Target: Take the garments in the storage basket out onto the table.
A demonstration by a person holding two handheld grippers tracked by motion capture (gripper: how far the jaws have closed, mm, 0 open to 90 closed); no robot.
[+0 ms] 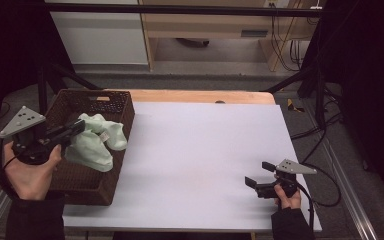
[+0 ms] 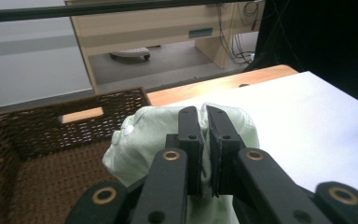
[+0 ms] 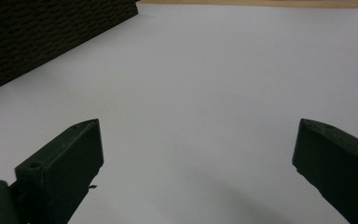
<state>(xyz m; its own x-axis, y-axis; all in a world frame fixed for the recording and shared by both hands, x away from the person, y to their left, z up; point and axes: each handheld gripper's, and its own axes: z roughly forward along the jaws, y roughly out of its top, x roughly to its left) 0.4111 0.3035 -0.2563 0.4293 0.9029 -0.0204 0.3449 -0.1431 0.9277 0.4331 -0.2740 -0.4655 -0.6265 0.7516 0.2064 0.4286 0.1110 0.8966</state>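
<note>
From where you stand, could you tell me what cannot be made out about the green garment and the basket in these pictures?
- Garment: its type; high view, bunched and small.
- Pinched fold: left gripper view, hidden between the left gripper jaws, which are shut on the cloth.
- Basket floor: high view, covered by the garment and the left hand.
- Basket's near end: left gripper view, cut off by the bottom edge.
- Right gripper: open over bare white table.

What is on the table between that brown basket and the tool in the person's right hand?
Nothing. In the high view, the white table top lies bare between the wicker basket and the right tool, which is open.
</note>
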